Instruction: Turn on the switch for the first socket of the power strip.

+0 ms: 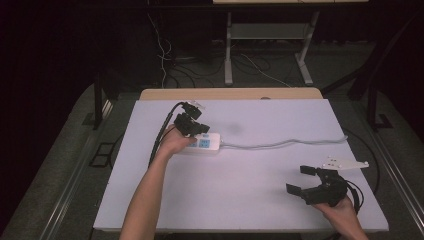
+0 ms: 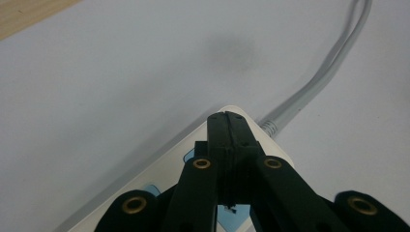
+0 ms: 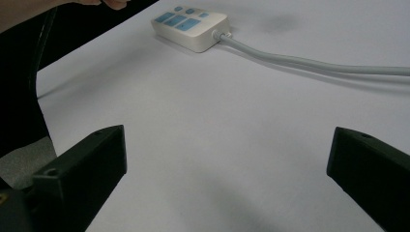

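Observation:
A white power strip [image 1: 206, 143] with blue sockets lies left of the middle of the white tabletop [image 1: 260, 170]. Its grey cable [image 1: 285, 144] runs off to the right. My left gripper [image 1: 197, 131] hovers just over the strip's left part, its jaws pressed together with nothing between them. In the left gripper view the shut gripper [image 2: 227, 121] points along the power strip [image 2: 275, 145] toward the end where the cable [image 2: 314, 82] leaves it. My right gripper [image 1: 299, 179] rests open at the front right. Its view shows the open gripper [image 3: 229, 145] over bare table, with the power strip [image 3: 191, 24] and cable [image 3: 314, 63] beyond.
A wooden strip [image 1: 230, 93] borders the tabletop at the back. Beyond it stand a desk frame [image 1: 270, 35] and loose floor cables [image 1: 170, 60]. Dark carpet surrounds the table.

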`<state>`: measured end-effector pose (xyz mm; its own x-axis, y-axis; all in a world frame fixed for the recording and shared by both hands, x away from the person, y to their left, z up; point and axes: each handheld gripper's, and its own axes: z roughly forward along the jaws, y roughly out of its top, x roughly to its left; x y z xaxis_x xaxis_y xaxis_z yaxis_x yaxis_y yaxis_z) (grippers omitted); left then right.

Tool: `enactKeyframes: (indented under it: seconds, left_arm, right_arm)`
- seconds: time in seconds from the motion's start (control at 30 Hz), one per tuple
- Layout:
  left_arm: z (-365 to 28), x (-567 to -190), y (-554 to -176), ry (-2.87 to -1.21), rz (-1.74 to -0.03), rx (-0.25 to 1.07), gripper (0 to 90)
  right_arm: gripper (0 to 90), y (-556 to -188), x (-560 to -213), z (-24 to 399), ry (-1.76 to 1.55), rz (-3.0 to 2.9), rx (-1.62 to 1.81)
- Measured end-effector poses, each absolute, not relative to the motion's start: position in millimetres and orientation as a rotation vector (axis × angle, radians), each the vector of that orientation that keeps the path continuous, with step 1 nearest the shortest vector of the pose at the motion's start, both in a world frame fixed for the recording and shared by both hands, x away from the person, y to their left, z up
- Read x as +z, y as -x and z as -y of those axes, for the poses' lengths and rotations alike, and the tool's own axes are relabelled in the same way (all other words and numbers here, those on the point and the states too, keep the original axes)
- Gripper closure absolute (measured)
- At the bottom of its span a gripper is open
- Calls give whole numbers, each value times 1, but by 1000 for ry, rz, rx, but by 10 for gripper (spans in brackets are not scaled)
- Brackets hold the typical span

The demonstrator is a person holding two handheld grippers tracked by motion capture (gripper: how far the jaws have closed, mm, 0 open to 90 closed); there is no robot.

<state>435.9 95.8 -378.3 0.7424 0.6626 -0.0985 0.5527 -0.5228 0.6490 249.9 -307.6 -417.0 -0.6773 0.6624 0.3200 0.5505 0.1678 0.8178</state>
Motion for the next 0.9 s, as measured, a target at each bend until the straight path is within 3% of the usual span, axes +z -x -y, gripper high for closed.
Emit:
enactKeyframes:
  seconds: [0.33, 0.57, 0.6, 0.63, 0.83, 0.9]
  left_arm:
    - [-103, -359, -422, -2211, -903, 220, 886]
    - [-110, -349, -407, -2197, -908, 207, 643]
    - [-112, -348, -406, -2196, -910, 205, 529]
    - [-114, -347, -404, -2191, -910, 203, 529]
    - [-125, -342, -389, -2157, -889, 195, 171]
    - [-129, -342, -385, -2146, -890, 190, 123]
  right_arm:
    - [3, -250, -417, 307, -1199, -2315, 1547]
    - [3, -250, -417, 305, -1188, -2327, 1548]
    - [3, -250, -416, 303, -1186, -2332, 1547]
    - [3, -250, -416, 303, -1186, -2332, 1547]
    - [3, -251, -417, 301, -1178, -2337, 1548]
    - [3, -251, -417, 301, -1178, -2337, 1549]
